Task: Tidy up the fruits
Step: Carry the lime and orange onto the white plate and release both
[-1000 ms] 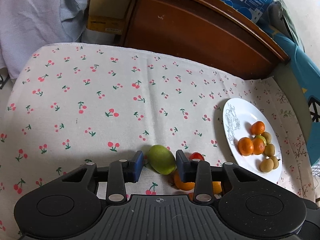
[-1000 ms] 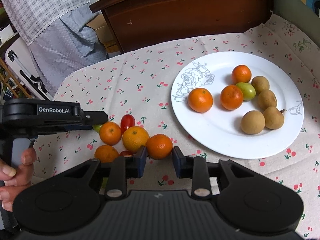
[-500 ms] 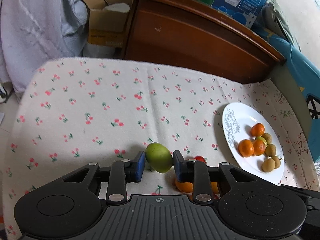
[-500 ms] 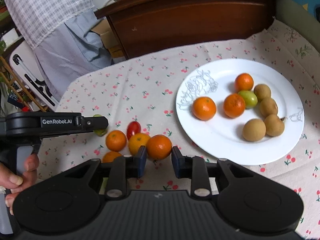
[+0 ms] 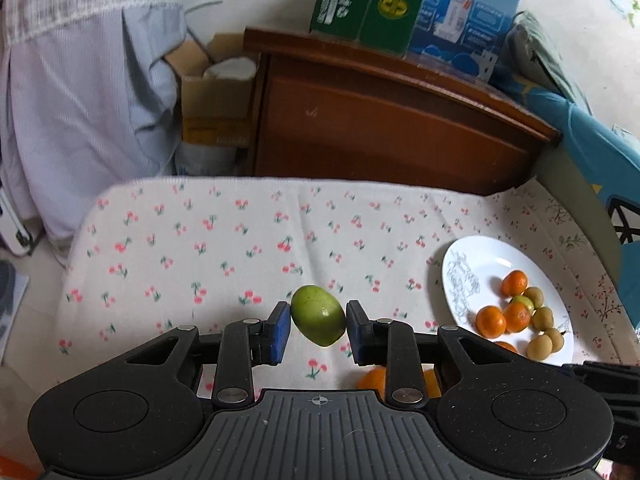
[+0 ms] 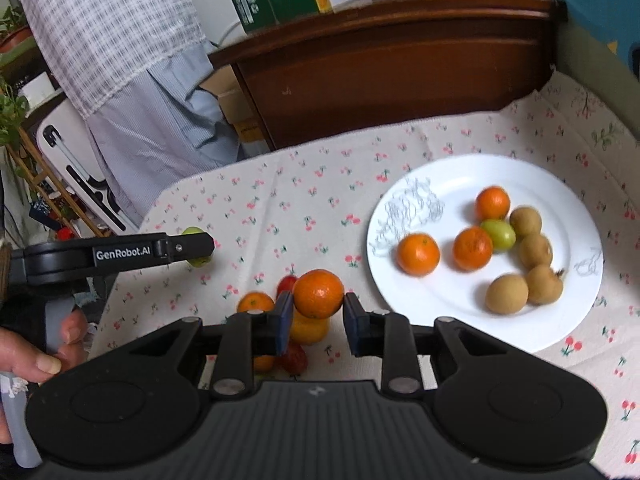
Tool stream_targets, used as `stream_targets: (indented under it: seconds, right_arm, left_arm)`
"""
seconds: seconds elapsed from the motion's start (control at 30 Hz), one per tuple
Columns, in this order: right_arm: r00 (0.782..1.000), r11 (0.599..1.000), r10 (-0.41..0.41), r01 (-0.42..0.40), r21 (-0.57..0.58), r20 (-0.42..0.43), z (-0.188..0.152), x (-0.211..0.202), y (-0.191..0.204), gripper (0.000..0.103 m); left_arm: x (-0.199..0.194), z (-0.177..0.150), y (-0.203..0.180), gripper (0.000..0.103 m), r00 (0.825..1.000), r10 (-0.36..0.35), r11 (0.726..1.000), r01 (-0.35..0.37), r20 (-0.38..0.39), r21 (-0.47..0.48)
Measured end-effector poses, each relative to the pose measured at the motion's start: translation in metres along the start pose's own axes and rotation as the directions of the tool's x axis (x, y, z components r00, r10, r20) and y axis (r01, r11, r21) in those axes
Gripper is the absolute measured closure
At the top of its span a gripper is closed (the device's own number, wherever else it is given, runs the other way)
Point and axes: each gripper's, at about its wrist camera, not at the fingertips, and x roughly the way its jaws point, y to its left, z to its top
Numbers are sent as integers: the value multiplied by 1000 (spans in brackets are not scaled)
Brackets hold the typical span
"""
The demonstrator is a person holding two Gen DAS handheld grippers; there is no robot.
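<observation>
Fruits airborne: your left tool (image 5: 318, 322) clamps green fruit (image 5: 318, 320), right tool (image 6: 316, 312) grips orange (image 6: 318, 293), both just lifted off desk (image 5: 224, 248); plate (image 6: 472, 176) next.

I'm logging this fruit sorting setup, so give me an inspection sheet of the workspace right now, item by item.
Surface: cherry-print cloth covers the table.
Job's things: white plate holds three oranges, one small green fruit and four brown round fruits; a loose pile of oranges and red fruit lies on the cloth left of the plate.
Clutter: nothing seen on the cloth.
Grippers: left gripper shut on a green fruit, lifted clear of the cloth; right gripper shut on an orange above the pile.
Cables: nothing seen.
Surroundings: wooden headboard, cartons on top, cardboard box, hanging shirt.
</observation>
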Motion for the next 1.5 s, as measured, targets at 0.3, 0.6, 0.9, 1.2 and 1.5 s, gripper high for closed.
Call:
stream_targets:
  seconds: [0.3,0.6,0.9,1.2,1.5]
  right_arm:
    - [998,1000,-24,24,-9,63,20,-21,-7,76]
    - [982,996,-89,87,19,165,49,-51,-38,76]
    - [967,979,-202,201,23,157,56,-52,-66,76]
    - [961,958,-269,261,117,65,50,-38,-103,76]
    - [948,943,-318,317,105,-5,42,-22,-113,76]
  left_arm:
    - [-5,10,-16,75,997,-77,997,77,4,10]
    - [2,30,-46,75,987,-161,985,160,17,60]
    - [26,36,-72,76,978,-209,973,209,-16,97]
    - [58,38,-96,75,963,-258,955,266,-73,130]
    - [81,34,-112,75,954,-277,945,292,-117,149]
